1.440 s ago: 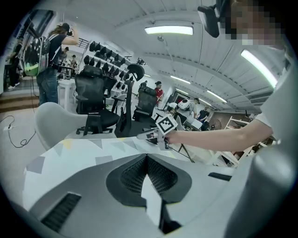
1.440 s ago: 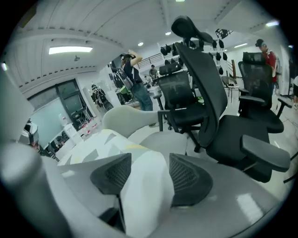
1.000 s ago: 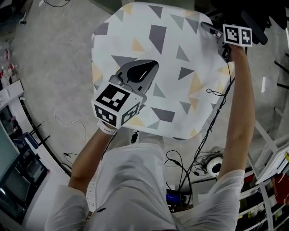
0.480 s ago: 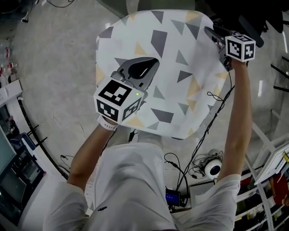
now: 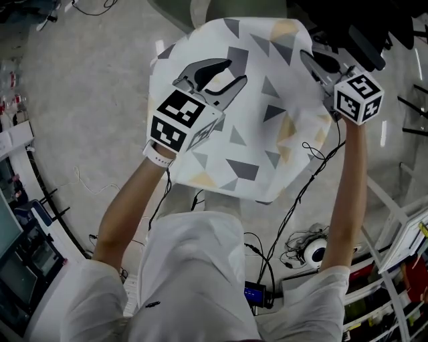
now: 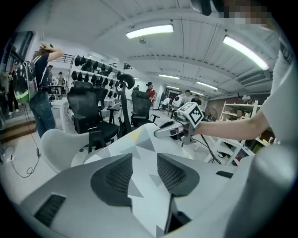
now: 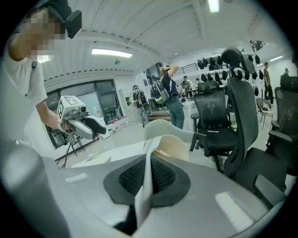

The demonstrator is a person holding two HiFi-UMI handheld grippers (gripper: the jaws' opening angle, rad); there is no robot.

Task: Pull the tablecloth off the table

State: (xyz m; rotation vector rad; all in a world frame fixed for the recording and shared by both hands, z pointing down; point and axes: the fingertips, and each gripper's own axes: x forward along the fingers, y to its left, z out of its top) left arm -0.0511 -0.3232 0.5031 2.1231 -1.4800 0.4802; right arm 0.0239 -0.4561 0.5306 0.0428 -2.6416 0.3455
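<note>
A white tablecloth (image 5: 261,140) with grey and yellow triangles covers a small table. My left gripper (image 5: 235,71) hovers over the cloth's far left part. Its jaws are opening, and in the left gripper view (image 6: 144,158) only flat cloth (image 6: 139,144) shows through the gap, with nothing pinched. My right gripper (image 5: 306,56) is at the cloth's far right edge. The right gripper view shows its pads (image 7: 149,160) shut on a raised fold of the cloth (image 7: 144,186). Each gripper appears in the other's view: the right gripper (image 6: 170,130) and the left gripper (image 7: 88,125).
A pale chair (image 5: 221,10) stands just beyond the table. Black office chairs (image 7: 223,125) crowd the right side. Cables (image 5: 294,200) and a headset (image 5: 314,246) lie on the floor near my feet. Shelving (image 5: 401,267) runs along the right, and people stand in the background.
My left gripper has moved toward the table's far side and its jaws have parted. My right gripper has closed on the cloth's right edge, and the cloth has bunched slightly there.
</note>
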